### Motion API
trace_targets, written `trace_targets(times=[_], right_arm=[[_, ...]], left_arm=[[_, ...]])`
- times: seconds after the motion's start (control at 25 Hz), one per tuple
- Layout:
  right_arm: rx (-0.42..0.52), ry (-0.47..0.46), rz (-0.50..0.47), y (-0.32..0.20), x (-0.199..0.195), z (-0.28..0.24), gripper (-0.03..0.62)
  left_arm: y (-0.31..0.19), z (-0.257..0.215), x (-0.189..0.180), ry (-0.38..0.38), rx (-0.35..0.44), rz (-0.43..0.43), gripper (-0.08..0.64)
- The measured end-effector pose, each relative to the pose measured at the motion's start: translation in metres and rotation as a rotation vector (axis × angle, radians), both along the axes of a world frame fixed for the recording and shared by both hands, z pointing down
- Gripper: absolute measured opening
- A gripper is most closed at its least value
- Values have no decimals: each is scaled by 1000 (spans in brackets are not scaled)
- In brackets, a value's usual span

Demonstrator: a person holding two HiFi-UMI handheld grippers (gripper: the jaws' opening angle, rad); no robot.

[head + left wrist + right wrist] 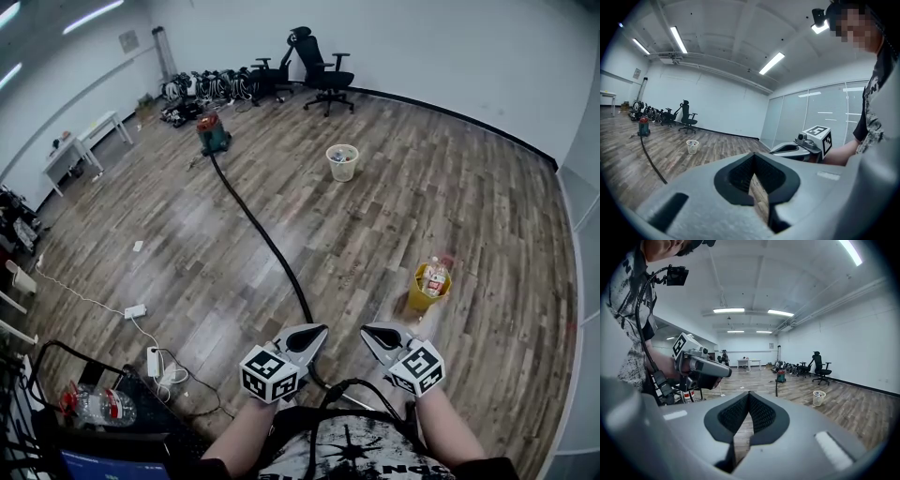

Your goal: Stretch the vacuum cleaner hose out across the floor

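A red and green vacuum cleaner [213,132] stands far off on the wooden floor. Its black hose [267,244] runs from it in a long curve toward me and ends near my feet. My left gripper [314,334] and my right gripper [372,335] are held side by side at waist height above the hose's near end, both shut with nothing between the jaws. The left gripper view shows the vacuum cleaner [643,126], the hose [650,163] and the right gripper [778,149]. The right gripper view shows the vacuum cleaner [780,376] and the left gripper [726,372].
A white waste basket [342,162] stands mid-floor, a yellow bucket [427,290] with a bottle at my right. Black office chairs [324,73] and gear line the far wall. A white table [82,142] stands at left. White cables and a power strip [154,361] lie at lower left.
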State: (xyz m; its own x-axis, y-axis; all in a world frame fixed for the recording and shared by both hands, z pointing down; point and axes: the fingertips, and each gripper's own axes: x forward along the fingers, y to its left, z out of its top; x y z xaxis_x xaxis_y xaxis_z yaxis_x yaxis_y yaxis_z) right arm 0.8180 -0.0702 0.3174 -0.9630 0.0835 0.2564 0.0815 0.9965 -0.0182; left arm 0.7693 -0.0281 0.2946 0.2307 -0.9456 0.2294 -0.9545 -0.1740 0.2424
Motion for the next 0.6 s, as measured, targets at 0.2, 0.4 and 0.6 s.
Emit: trace_targets(times=[0.2,0.4,0.6], right_arm=[[10,5,-10,0,4,3,6],[26,1,-4,4,5,-1,6],[31,-7,-10,3,7,0,6]], left_arm=[[-3,1,5,-2,0,5,0],[0,-2,7,-2,0,9,0],[-2,3,9,-6,-3,12,0]])
